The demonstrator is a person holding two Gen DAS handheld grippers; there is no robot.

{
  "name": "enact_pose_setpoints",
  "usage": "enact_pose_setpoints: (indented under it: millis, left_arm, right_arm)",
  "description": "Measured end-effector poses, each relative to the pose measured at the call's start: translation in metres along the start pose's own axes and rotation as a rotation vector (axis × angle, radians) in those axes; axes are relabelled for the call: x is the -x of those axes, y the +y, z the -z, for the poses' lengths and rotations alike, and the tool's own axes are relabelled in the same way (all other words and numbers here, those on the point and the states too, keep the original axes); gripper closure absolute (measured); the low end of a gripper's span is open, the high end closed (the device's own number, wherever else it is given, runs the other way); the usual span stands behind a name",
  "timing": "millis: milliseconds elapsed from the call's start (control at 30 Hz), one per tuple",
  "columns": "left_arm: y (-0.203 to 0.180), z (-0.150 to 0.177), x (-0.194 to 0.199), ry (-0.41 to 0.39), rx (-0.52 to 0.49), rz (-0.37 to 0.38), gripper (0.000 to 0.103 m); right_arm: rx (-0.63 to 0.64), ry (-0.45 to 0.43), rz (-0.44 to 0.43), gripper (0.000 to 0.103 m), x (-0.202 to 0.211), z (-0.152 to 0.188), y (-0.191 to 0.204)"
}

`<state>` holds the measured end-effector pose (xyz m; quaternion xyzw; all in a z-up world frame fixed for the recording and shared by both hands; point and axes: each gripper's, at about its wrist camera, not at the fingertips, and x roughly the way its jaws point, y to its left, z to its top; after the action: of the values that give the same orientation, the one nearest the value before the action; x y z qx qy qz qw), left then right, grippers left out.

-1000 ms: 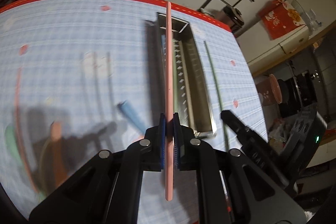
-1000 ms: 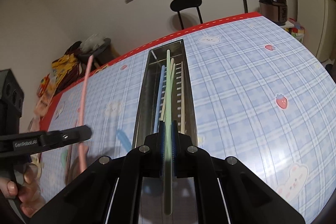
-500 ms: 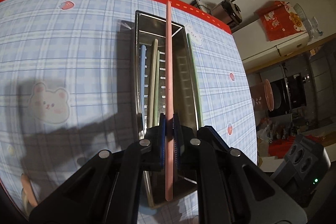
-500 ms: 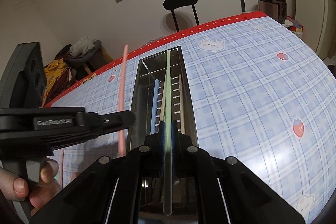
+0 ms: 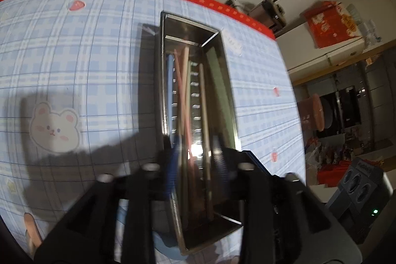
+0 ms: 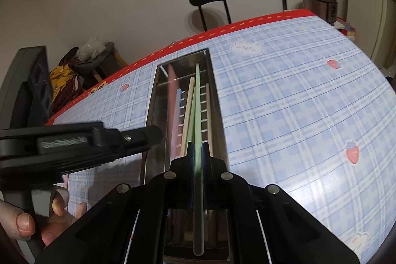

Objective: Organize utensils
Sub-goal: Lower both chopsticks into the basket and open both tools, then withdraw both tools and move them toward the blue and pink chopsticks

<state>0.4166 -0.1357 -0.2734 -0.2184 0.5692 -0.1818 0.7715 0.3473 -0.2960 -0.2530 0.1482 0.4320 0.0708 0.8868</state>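
A long steel utensil tray (image 5: 229, 91) (image 6: 217, 115) lies on the blue checked tablecloth. It holds several chopsticks: blue, pink (image 5: 184, 100) (image 6: 174, 115), beige and green. My left gripper (image 5: 195, 160) is open just above the tray's near end, and the pink chopstick lies loose in the tray between its blurred fingers. My right gripper (image 6: 196, 152) is shut on a green chopstick (image 6: 197, 103), held lengthwise over the tray. The left gripper also shows in the right wrist view (image 6: 138, 138), at the tray's left side.
A blue utensil (image 5: 163, 244) lies by the tray's near end and an orange one (image 5: 31, 229) at the lower left. The table's red edge (image 6: 247, 25) is at the back, with a black chair (image 6: 210, 2) and a rice cooker (image 6: 320, 2) behind it.
My left gripper has opened and dropped the pink chopstick into the tray. My right gripper has moved closer over the tray, still holding the green chopstick.
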Motion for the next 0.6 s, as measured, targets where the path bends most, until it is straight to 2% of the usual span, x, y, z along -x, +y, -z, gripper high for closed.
enact_pose_setpoints:
  millis: [33, 67, 100, 133, 167, 233, 267, 367, 533, 600]
  left_arm:
    - [-0.001, -0.001, 0.007, -0.017, -0.002, 0.003, 0.061]
    - [-0.001, -0.002, 0.014, -0.031, -0.007, 0.001, 0.059]
    - [-0.002, -0.004, 0.024, -0.054, -0.02, -0.007, 0.052]
    - [-0.003, -0.004, 0.035, -0.084, -0.035, -0.017, 0.043]
    - [-0.004, -0.004, 0.045, -0.108, -0.047, -0.026, 0.04]
    - [-0.005, -0.003, 0.065, -0.155, -0.071, -0.048, 0.016]
    - [-0.006, -0.001, 0.078, -0.186, -0.081, -0.063, 0.014]
    - [-0.004, 0.009, 0.108, -0.24, -0.098, -0.091, 0.009]
    - [0.006, 0.044, 0.151, -0.274, -0.096, -0.145, 0.006]
    - [0.015, 0.069, 0.169, -0.282, -0.09, -0.194, 0.006]
  right_arm:
    - [0.007, -0.009, 0.003, 0.094, 0.005, -0.001, 0.0]
    - [0.011, -0.021, 0.01, 0.089, 0.012, -0.002, 0.0]
    - [0.011, -0.037, 0.015, 0.083, 0.02, -0.003, -0.002]
    - [0.007, -0.055, 0.018, 0.067, 0.027, -0.004, -0.004]
    - [0.0, -0.081, 0.024, 0.051, 0.038, -0.004, -0.007]
    - [-0.01, -0.11, 0.031, 0.037, 0.053, -0.004, -0.011]
    - [-0.017, -0.124, 0.038, 0.027, 0.062, -0.002, -0.014]
    - [-0.035, -0.147, 0.041, 0.014, 0.081, 0.002, -0.021]
    - [-0.053, -0.136, 0.029, 0.007, 0.105, 0.016, -0.029]
    - [-0.048, -0.132, 0.023, 0.006, 0.115, 0.026, -0.031]
